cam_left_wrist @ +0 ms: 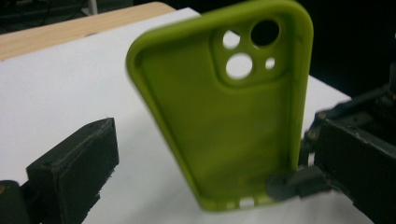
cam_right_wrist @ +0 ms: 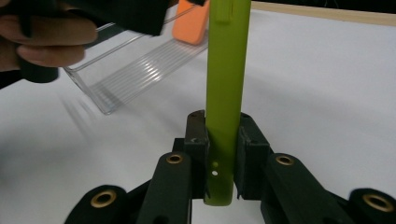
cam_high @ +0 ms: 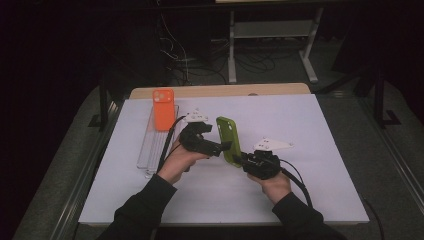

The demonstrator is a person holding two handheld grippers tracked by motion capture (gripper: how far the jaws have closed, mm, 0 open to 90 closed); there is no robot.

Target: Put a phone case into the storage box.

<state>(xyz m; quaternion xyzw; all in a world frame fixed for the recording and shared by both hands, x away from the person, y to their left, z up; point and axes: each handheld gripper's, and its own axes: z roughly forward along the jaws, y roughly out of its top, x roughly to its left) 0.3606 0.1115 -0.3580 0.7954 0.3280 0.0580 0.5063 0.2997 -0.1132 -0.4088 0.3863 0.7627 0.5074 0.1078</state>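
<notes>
The green phone case stands upright above the white table, clamped at its bottom end between the pads of the right gripper, whose jaws are closed on its thin edge. An orange phone case already leans in the clear ribbed rack at the table's left, so one case looks placed and the green one appears still to be moved there. The left gripper sits just beside the green case with its jaws spread apart; one finger is clear of the case and holds nothing, and whether the other touches it is unclear.
</notes>
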